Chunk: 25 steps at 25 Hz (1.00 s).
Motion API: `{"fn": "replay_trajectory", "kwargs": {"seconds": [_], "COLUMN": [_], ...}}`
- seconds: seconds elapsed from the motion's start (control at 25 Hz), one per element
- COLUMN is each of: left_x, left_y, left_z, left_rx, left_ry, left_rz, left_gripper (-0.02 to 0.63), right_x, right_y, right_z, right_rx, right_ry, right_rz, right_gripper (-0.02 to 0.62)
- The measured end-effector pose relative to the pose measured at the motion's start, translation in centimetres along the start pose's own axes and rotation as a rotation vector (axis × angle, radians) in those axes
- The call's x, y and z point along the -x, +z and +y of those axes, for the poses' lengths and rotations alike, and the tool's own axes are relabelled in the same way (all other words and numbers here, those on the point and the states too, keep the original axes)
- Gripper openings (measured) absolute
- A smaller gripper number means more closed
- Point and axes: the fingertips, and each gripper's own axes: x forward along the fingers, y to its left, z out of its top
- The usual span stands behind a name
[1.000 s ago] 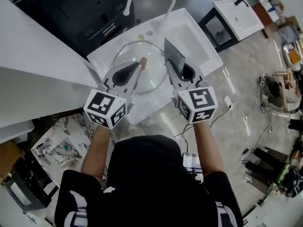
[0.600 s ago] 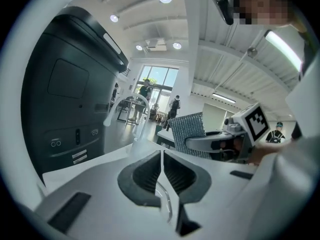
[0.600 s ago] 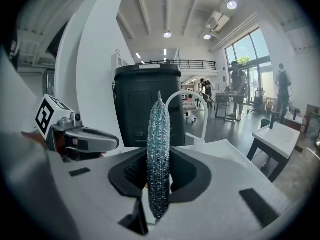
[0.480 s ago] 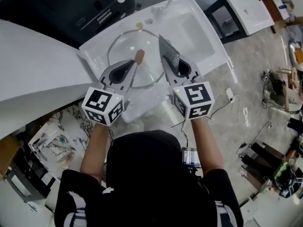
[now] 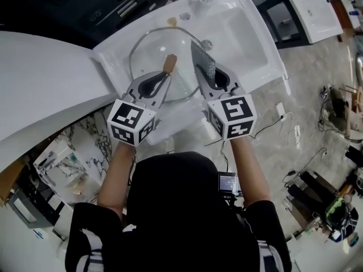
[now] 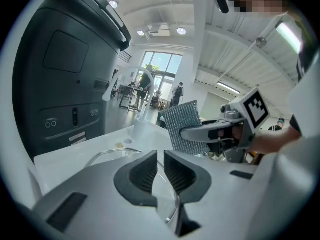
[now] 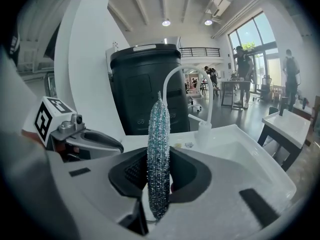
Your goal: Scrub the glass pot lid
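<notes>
left hand-held gripper (image 5: pixel 164 77) pinches the lid (image 5: pixel 148 52); right hand-held gripper (image 5: pixel 207 76), clamping the pad (image 5: pixel 203 61), should lay it flat.

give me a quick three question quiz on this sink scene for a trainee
1. True or false: the right tool grips a scrub pad.
2. What does the left tool grip? A) glass lid B) faucet C) cup
3. Fill in: the glass lid is held over a white ___.

Key: 1 true; 2 A; 3 sink
</notes>
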Motion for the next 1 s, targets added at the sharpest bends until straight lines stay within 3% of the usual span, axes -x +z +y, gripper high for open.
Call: {"fn": "replay_trajectory", "kwargs": {"seconds": [0.56,0.68,1.0], "left_x": [-3.2,-3.6,-5.1], "left_y": [-3.0,-3.8,-6.1], "left_z": [2.0,2.3,3.1], "left_rx": [0.025,0.008,-0.107], "left_ry": [0.065,0.067,0.098], "left_rz": [0.104,0.141,0.245], "left_gripper": [0.021,0.088,0.178], "right_x": [-2.8,-3.1,-3.1], "right_y": [-2.9,-3.0,-5.0], "right_z": [-0.3,-0.4,-0.7], "right_rx": [-0.012,-0.006,0.004], "right_ry": [0.059,0.063,0.068], "right_rz": [0.057,0.049,0.093], "right_gripper": [0.069,0.069,0.069]}}
